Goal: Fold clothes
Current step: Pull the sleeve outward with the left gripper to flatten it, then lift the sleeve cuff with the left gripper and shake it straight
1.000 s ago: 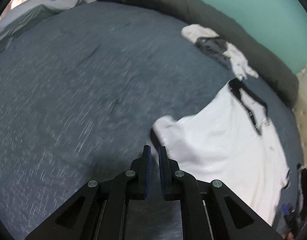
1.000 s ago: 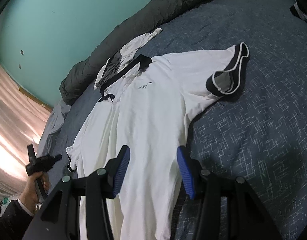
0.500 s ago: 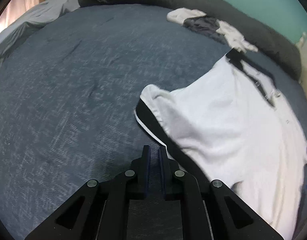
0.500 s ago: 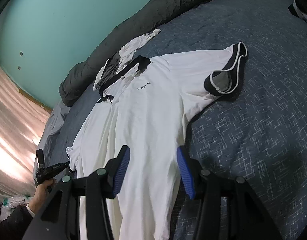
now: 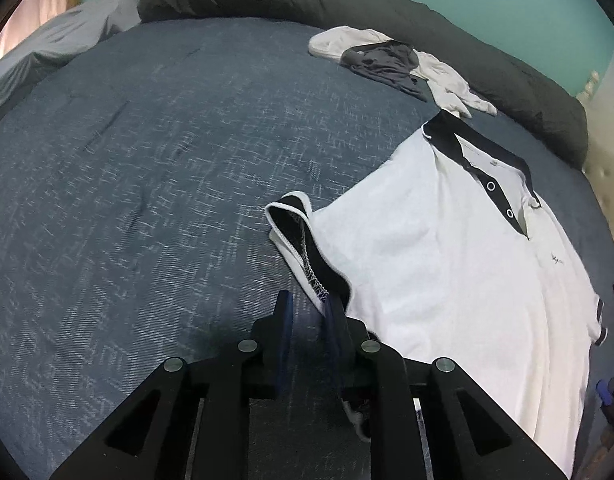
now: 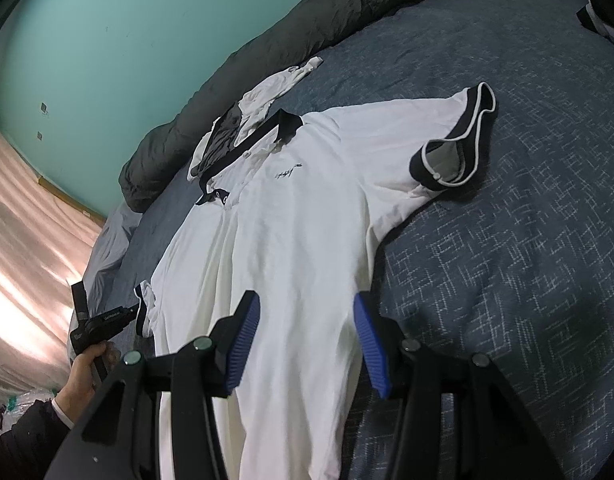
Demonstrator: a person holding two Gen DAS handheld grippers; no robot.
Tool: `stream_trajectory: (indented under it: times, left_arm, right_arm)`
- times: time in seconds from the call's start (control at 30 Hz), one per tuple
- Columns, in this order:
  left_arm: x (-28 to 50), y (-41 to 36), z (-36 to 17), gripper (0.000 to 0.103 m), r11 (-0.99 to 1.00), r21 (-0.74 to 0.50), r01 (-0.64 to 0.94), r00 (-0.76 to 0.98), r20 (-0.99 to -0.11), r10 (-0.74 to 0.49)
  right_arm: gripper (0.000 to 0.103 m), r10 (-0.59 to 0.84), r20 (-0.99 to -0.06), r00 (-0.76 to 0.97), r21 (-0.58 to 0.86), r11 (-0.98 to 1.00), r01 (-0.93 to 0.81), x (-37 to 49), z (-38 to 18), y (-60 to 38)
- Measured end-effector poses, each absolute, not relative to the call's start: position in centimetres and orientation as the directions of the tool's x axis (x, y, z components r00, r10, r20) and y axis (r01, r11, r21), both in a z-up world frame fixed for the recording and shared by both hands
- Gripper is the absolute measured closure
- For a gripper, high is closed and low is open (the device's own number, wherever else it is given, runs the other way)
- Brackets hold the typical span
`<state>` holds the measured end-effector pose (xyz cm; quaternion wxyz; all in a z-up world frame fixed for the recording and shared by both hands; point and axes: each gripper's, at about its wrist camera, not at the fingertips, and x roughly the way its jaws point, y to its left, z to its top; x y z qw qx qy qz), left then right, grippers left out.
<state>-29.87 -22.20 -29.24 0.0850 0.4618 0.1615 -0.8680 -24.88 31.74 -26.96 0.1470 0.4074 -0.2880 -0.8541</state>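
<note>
In my left wrist view the white polo shirt (image 5: 447, 264), trimmed black, lies face up on the blue bed (image 5: 147, 184); my left gripper (image 5: 309, 316) is opening, the sleeve cuff (image 5: 295, 240) at its right pad. In my right wrist view my right gripper (image 6: 307, 336) hangs apart over the shirt's lower body, gripping nothing
</note>
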Motion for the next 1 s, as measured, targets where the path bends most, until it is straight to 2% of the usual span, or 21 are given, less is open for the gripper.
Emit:
stream_trajectory:
  times: [0.1, 0.3, 0.53, 0.83, 0.87, 0.9, 0.97, 1.0]
  left_arm:
    - [-30.5, -22.5, -30.0, 0.073, -0.922, -0.228, 0.313, -0.551, -0.834, 0.019]
    - [-31.6, -22.5, -30.3, 0.063, -0.909, -0.255, 0.330, -0.561, -0.827, 0.029]
    - [-31.5, -19.5, -29.2, 0.063, -0.942, -0.244, 0.229, -0.572, -0.817, 0.072]
    - [-29.5, -19.6, -29.1, 0.063, -0.947, -0.234, 0.220, -0.559, -0.826, 0.074]
    - [-29.5, -19.6, -29.1, 0.066, -0.951, -0.226, 0.213, -0.556, -0.828, 0.072]
    - [-29.4, -19.5, -29.1, 0.080, -0.954, -0.217, 0.207, -0.553, -0.831, 0.069]
    - [-29.4, -19.5, -29.0, 0.099, -0.958, -0.209, 0.195, -0.548, -0.834, 0.070]
    - [-29.3, -19.5, -28.9, 0.100, -0.960, -0.208, 0.189, -0.547, -0.834, 0.073]
  right_arm:
    - [0.053, -0.486, -0.613, -0.623, 0.614, -0.789, 0.013, -24.8, -27.1, 31.8]
    - [0.053, -0.485, -0.612, -0.625, 0.613, -0.790, 0.013, -24.8, -27.2, 31.8]
    - [0.053, -0.490, -0.612, -0.621, 0.617, -0.787, 0.013, -24.9, -27.3, 31.7]
    - [0.053, -0.497, -0.601, -0.626, 0.629, -0.777, 0.013, -24.7, -27.1, 31.9]
    - [0.053, -0.497, -0.600, -0.627, 0.629, -0.777, 0.014, -24.8, -27.0, 31.9]
    - [0.053, -0.498, -0.600, -0.626, 0.630, -0.776, 0.013, -24.8, -27.0, 31.9]
    - [0.053, -0.500, -0.602, -0.623, 0.631, -0.776, 0.012, -24.8, -27.1, 31.8]
    - [0.053, -0.501, -0.603, -0.621, 0.632, -0.775, 0.012, -24.9, -27.2, 31.8]
